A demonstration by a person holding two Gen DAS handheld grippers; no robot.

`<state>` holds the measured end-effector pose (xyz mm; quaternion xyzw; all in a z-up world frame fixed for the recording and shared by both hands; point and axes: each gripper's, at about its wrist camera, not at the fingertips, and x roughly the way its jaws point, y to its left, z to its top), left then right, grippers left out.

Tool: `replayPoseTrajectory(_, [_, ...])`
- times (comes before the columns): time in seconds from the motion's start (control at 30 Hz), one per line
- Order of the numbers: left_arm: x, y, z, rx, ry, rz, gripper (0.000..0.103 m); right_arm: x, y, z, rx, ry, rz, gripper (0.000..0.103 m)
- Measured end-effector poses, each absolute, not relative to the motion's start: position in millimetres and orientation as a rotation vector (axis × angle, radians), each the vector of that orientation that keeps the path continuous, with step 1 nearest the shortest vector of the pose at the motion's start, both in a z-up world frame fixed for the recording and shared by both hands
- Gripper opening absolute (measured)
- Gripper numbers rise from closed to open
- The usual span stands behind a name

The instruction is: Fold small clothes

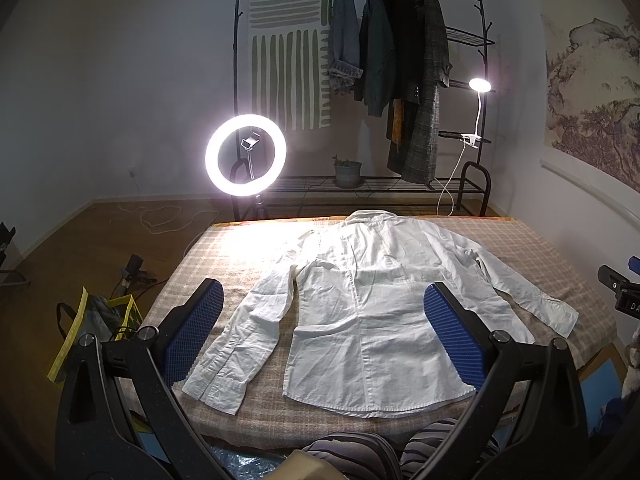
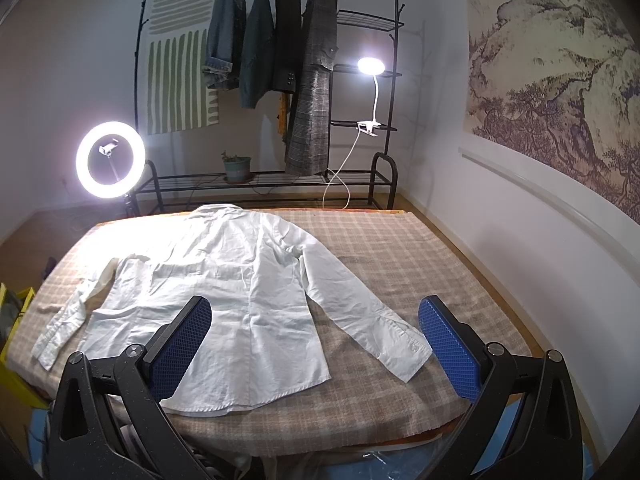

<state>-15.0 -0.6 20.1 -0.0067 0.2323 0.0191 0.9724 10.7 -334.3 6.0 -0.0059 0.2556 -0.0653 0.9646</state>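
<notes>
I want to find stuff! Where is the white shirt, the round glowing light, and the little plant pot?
white shirt [image 1: 360, 300]: left wrist view, middle of its back.
ring light [image 1: 212, 168]: left wrist view, left side of the glowing ring.
plant pot [image 2: 237, 169]: right wrist view, front of the pot.

A bed [image 1: 560, 248] covered with a beige and brown plaid woven blanket [image 2: 400, 248] carries a white long-sleeved cotton shirt [image 1: 360, 300], spread flat, sleeves angled outward, collar at the far edge.
</notes>
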Motion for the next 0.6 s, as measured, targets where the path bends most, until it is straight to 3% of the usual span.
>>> replayPoseTrajectory(0.6, [-16.1,-2.0,20.2,-0.015,0.468,0.039,0.102,11.6,-328.7,6.9,-0.023,0.514,-0.125,0.103])
